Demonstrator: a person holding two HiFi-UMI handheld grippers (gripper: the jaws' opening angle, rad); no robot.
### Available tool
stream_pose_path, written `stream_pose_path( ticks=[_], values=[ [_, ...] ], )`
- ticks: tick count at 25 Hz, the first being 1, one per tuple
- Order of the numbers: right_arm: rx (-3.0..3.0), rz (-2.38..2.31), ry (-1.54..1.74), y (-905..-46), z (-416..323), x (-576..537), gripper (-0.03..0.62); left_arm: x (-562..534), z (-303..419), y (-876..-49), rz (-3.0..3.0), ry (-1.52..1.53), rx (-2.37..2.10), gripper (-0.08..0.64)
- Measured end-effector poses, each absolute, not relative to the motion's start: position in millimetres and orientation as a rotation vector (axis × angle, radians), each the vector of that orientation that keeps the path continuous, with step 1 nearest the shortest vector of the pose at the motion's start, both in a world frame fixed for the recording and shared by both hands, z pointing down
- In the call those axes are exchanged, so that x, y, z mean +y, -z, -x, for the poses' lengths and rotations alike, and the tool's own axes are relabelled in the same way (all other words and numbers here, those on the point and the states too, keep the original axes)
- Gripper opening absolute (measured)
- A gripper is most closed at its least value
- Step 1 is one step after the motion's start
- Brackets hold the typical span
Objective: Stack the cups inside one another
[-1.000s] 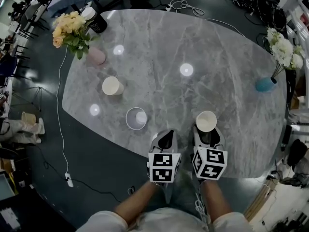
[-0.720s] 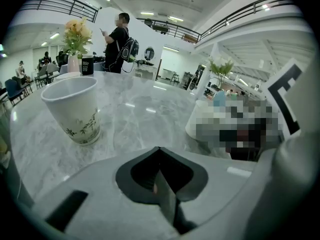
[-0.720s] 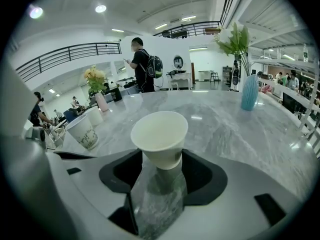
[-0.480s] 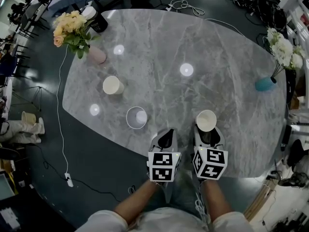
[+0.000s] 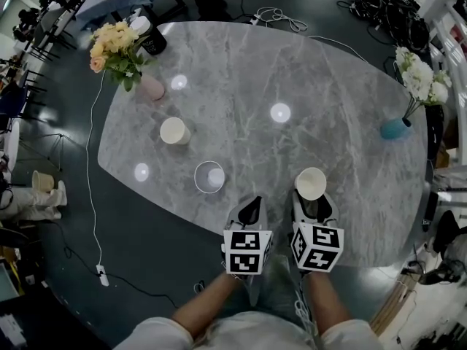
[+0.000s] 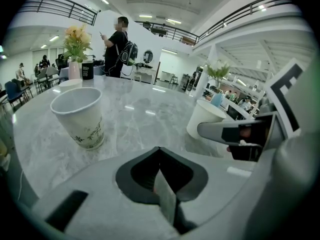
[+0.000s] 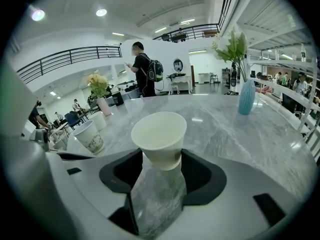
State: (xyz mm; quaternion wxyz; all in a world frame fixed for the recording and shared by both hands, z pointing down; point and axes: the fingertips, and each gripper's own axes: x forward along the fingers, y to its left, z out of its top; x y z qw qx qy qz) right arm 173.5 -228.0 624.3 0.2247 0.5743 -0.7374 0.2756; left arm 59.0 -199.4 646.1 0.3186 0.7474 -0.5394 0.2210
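Cups are spread over a grey marble surface, three in all. The right hand-held gripper is clamped on the lower part of a white cup, which stands upright with its mouth open, near the surface's front edge. The left hand-held gripper sits just beside the right one with its jaws pressed together and nothing between them. A printed cup stands upright ahead of it and to its left, apart from the jaws. Further left and further back stands a cream cup, well apart from the other two. Beyond it, near the far left rim, a pink vase holds yellow flowers, with a black cup behind it. A blue vase with white flowers stands near the right rim. Both of the person's forearms show at the bottom of the head view.
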Motion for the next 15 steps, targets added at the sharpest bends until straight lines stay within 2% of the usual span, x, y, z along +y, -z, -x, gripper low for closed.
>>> stream_pose_path(
  ticks=[15],
  values=[
    [-2.119,-1.547,-0.685,-579.8,-134.8,-225.9,0.222,-186.1,-20.6,-611.3,-1.951,-0.516,-1.497,-0.005]
  ],
)
